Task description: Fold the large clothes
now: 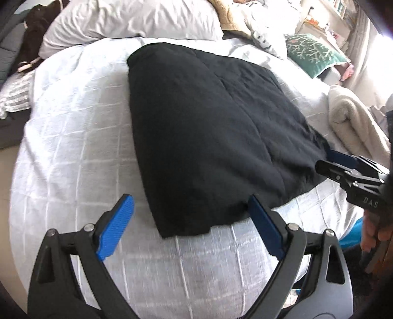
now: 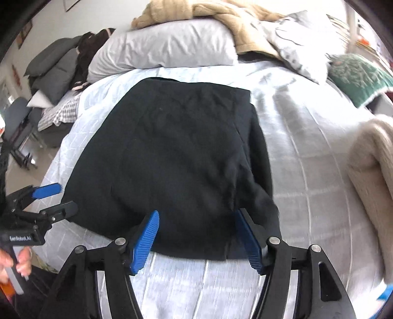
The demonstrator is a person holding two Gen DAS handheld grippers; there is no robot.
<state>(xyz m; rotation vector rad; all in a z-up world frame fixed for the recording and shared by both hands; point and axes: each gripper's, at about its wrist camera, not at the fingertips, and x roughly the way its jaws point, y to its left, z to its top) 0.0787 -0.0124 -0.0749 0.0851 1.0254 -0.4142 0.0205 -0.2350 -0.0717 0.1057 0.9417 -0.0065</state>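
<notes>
Two handheld grippers hover over the near edge of a black garment that lies folded and flat on a bed with a pale, grid-patterned cover. Left gripper has its blue pads spread apart, nothing clamped between them, with the garment's near left corner lying between the pads. Right gripper is likewise spread wide above the garment's near right edge, gripping nothing. At the head of the bed sit a grey pillow, a tan blanket and a green patterned cushion. Beside the bed's right side lies a cream fleece throw.
</notes>
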